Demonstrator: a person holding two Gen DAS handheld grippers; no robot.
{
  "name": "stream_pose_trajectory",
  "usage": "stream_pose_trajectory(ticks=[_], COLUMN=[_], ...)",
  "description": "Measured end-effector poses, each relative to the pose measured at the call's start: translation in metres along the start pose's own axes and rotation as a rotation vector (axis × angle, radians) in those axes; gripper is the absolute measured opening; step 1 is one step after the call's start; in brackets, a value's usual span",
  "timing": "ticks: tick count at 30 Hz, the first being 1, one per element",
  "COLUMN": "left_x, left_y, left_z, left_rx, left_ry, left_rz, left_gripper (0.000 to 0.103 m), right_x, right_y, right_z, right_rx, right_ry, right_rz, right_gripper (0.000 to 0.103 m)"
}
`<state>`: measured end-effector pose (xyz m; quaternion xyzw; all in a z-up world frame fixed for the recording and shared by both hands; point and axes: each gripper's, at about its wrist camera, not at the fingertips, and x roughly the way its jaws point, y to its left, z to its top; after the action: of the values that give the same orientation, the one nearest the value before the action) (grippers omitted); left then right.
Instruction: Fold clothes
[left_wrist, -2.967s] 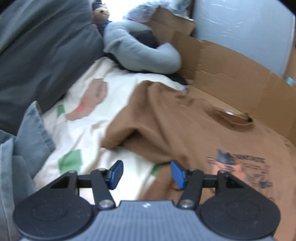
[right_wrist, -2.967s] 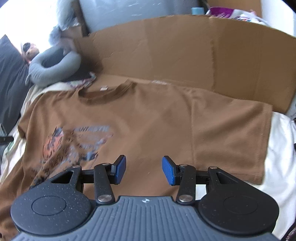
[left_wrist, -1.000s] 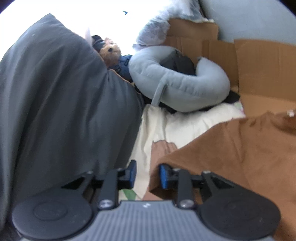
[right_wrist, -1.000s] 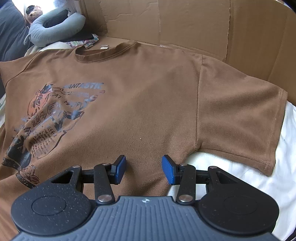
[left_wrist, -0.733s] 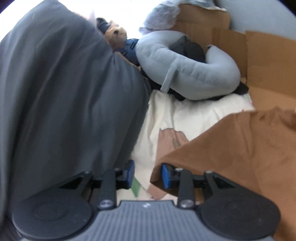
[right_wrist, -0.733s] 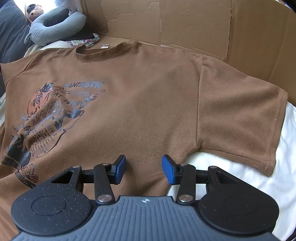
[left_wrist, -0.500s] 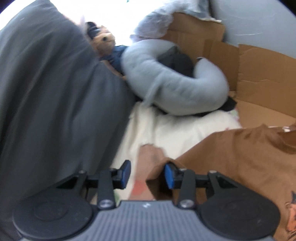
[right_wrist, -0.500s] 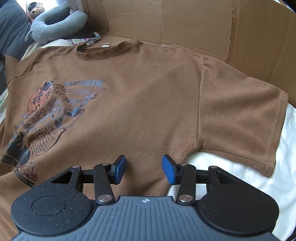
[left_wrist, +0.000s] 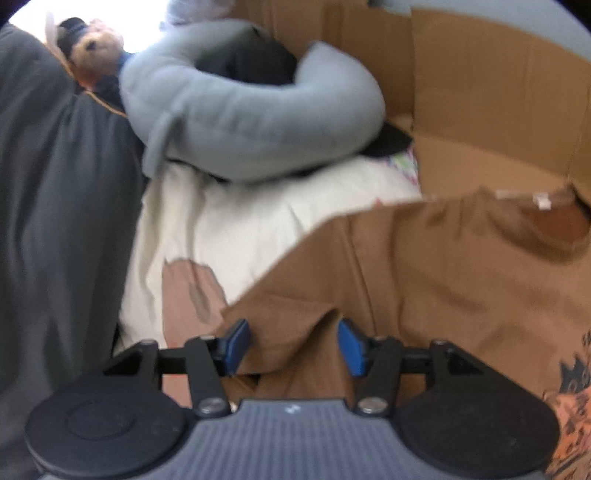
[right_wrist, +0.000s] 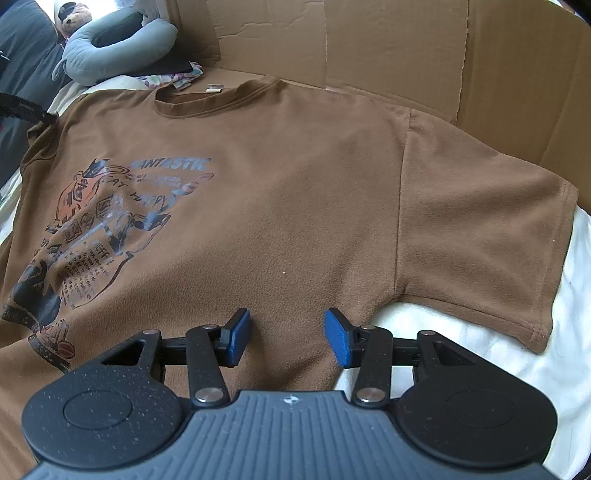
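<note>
While opening, left gripper (left_wrist: 291, 345) fingers straddle T-shirt (left_wrist: 424, 280) sleeve.

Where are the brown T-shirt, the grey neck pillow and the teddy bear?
brown T-shirt (right_wrist: 295, 206): right wrist view, middle of its chest.
grey neck pillow (left_wrist: 255, 125): left wrist view, its curved front.
teddy bear (left_wrist: 94, 48): left wrist view, its face.

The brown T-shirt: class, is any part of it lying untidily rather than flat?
Yes. The T-shirt lies flat across chest and one sleeve, but the other sleeve is rumpled between the opening jaws of the left gripper.
</note>
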<state>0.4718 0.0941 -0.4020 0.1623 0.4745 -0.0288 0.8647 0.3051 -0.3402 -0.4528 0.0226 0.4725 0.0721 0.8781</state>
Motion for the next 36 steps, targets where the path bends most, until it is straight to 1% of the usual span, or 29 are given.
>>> stream_pose_trajectory(ticks=[3,4,7,11,12,15,21,24,26,28,29,30,31,32,35,36], left_x=[-0.001,-0.005,-0.021,-0.04,-0.043,-0.042,-0.027,-0.014,-0.007,0.002,0.006,0.01,0.012,0.012,0.002,-0.002], left_y=[-0.001,0.001,0.009,0.028,0.033,0.048,0.055,0.053,0.054,0.053,0.052,0.053,0.054,0.054,0.057,0.058], left_z=[0.0,0.0,0.002,-0.003,-0.005,-0.016,-0.042,-0.052,-0.057,-0.062,-0.064,-0.067,-0.068,-0.069,-0.067,-0.066], left_rx=[0.015,0.021,0.027,-0.02,-0.037,-0.108,-0.247,-0.284,-0.334,-0.383,-0.409,-0.45,-0.484,-0.506,-0.514,-0.516], left_ry=[0.049,0.051,0.036,0.014,0.011,0.029,0.031,0.038,0.035,0.053,0.072,0.093,0.107,0.114,0.106,0.105], left_rz=[-0.012,-0.012,-0.003,-0.006,-0.008,-0.047,-0.112,-0.123,-0.147,-0.175,-0.184,-0.204,-0.228,-0.239,-0.215,-0.214], left_gripper=[0.057,0.057,0.06,0.06,0.059,0.052,0.052,0.052,0.052,0.052,0.049,0.039,0.025,0.021,0.013,0.006], right_x=[-0.001,-0.001,-0.002,-0.003,-0.003,-0.004,-0.005,-0.005,-0.005,-0.004,-0.004,-0.004,-0.004,-0.004,-0.004,-0.005], right_y=[0.0,0.0,-0.001,-0.001,-0.001,-0.002,-0.001,0.0,0.0,0.0,0.001,0.001,0.001,0.0,-0.001,-0.001], right_z=[0.0,-0.001,-0.001,-0.002,-0.002,-0.003,-0.003,-0.004,-0.004,-0.005,-0.005,-0.004,-0.004,-0.004,-0.005,-0.005], right_rx=[0.0,0.002,0.01,0.011,0.011,0.009,0.007,0.002,-0.004,-0.006,-0.007,-0.008,-0.008,-0.008,-0.008,-0.007], right_ry=[0.001,0.001,0.002,0.003,0.003,0.004,0.006,0.008,0.007,0.008,0.008,0.009,0.009,0.009,0.007,0.006], right_rz=[0.003,0.005,0.008,0.01,0.01,0.011,0.007,0.007,0.005,0.004,0.003,0.003,0.003,0.004,0.009,0.01], right_gripper=[0.052,0.052,0.052,0.052,0.052,0.052,0.052,0.052,0.052,0.052,0.052,0.052,0.052,0.052,0.052,0.052])
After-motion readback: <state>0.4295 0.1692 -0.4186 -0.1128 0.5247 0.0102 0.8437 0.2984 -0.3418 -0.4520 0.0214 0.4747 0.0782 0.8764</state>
